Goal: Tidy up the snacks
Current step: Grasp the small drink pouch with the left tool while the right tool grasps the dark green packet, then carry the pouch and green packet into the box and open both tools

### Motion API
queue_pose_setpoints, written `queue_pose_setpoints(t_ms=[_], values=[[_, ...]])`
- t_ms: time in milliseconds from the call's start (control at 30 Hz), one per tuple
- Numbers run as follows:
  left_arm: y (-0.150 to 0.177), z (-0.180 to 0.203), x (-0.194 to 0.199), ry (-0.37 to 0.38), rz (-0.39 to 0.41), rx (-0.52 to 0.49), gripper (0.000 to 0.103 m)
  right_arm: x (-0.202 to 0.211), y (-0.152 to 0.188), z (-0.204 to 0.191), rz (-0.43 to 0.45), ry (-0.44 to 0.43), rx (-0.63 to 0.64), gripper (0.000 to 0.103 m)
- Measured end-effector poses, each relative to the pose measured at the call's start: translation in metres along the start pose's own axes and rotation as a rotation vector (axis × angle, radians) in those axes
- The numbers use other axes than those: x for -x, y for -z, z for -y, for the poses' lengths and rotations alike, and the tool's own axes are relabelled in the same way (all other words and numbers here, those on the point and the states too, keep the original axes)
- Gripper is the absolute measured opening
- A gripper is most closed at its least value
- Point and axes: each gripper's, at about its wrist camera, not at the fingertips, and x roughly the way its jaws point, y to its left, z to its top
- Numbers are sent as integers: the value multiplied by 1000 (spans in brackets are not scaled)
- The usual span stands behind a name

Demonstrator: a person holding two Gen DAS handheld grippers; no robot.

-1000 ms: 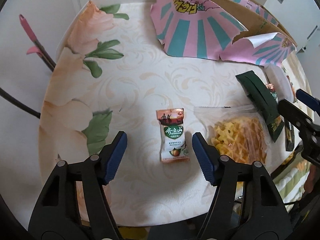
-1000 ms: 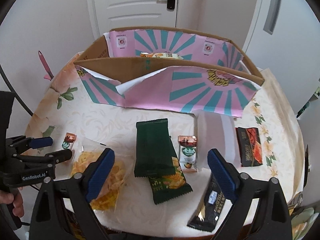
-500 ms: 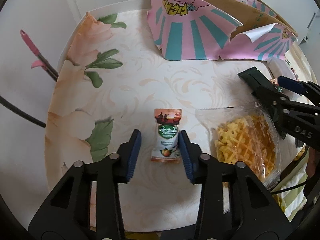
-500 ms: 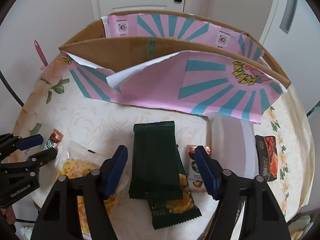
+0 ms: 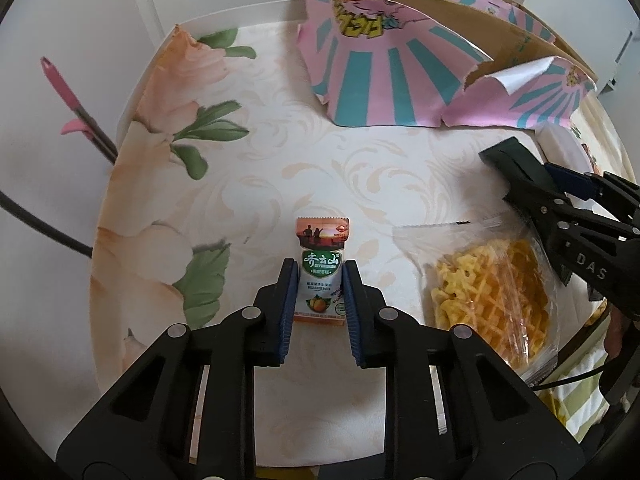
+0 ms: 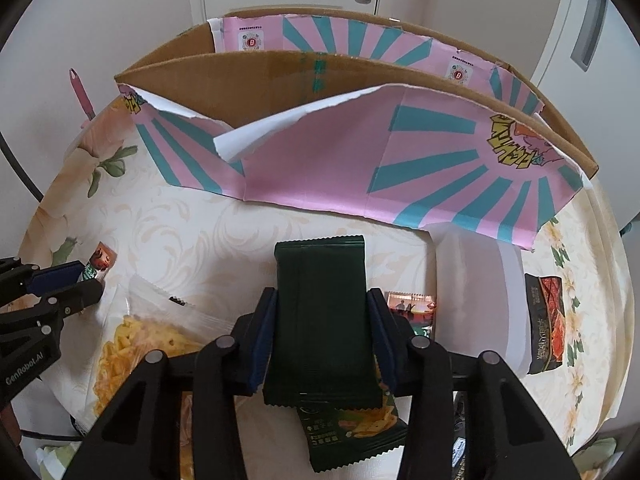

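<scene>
My left gripper (image 5: 320, 286) is shut on a small white and orange snack packet (image 5: 322, 256) that lies on the floral tablecloth. My right gripper (image 6: 322, 328) is shut on a dark green snack pack (image 6: 322, 312), which lies on top of a second green pack (image 6: 352, 428). The pink and teal cardboard box (image 6: 360, 152) stands open behind them. The left gripper shows at the left of the right wrist view (image 6: 80, 284).
A clear bag of yellow crisps (image 5: 488, 292) lies between the two grippers. Another small packet (image 6: 412, 308), a white sheet (image 6: 476, 280) and a dark red-and-black packet (image 6: 546, 324) lie right of the green pack. The table edge runs close on the left.
Both grippers moved forward and down and closed: the left on the small packet, the right on the dark green pack.
</scene>
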Motion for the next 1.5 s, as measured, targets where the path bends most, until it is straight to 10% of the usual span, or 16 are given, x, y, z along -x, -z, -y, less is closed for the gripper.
queue_pose_setpoints(t_ms=[967,1500], values=[[-51,32,139,23,234,120,20,122,-16,47,175,-105,-29,41],[-137,85,150,25,322,116,20,162,-106,142,318,-189,25,41]])
